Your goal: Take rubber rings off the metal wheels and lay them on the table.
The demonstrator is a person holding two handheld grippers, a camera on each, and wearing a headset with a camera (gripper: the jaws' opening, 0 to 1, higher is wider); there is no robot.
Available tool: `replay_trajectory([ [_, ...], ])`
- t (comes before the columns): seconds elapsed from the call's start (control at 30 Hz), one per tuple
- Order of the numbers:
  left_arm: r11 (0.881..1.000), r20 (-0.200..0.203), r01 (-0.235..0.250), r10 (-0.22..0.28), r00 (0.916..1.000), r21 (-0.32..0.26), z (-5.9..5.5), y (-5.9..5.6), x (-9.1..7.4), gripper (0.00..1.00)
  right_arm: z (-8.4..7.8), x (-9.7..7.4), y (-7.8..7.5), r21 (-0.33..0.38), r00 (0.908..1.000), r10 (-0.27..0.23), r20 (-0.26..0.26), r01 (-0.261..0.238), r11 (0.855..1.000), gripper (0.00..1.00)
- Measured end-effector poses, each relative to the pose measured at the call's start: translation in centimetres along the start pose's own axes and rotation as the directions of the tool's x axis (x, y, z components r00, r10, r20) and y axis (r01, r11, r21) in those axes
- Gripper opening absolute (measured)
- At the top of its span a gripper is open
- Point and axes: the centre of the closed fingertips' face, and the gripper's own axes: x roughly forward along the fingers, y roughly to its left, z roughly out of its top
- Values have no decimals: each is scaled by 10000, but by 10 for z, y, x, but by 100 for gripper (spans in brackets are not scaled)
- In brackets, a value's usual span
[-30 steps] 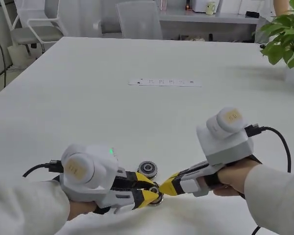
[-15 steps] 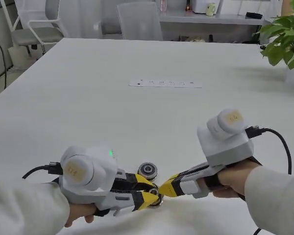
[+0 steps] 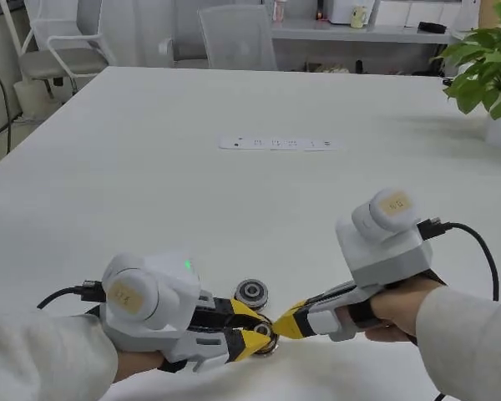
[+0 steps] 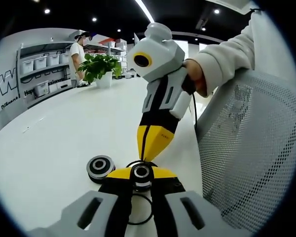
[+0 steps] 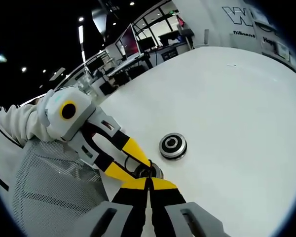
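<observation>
Near the front edge of the table (image 3: 150,167): holds the left gripper (image 3: 260,327) low and almost flat, jaws aimed right along the tabletop, white sleeve behind it. Clamps a wheel (image 3: 266,336) between those yellow jaws, closed on its sides; seen from the left gripper view, centres it between the tips, hub facing the camera, axle running along the jaws. Brings the right gripper (image 3: 285,323) in from the right, tilted down and leftward, hand wrapped round the grip, jaws pressed together with no gap, tip meeting the clamped wheel's rim. Shows a thin black ring (image 4: 150,211) looping loosely below the wheel between the left jaws; cannot tell whether the right tips pinch any of it. Leaves a second wheel (image 3: 251,292) lying flat on the table just behind the two grippers, axle upright, free of both, dark band round its rim. Farther off: a white power strip (image 3: 275,144) mid-table and a plant (image 3: 484,71) at the far right corner.
</observation>
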Motion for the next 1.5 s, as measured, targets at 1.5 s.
replay_trajectory([
  [1.5, 9974, -35, 661, -661, 9978, 272, 31, -13, -11, 39, 5, -5, -2, 189, 9997, -75, 231, 70, 9998, 0],
])
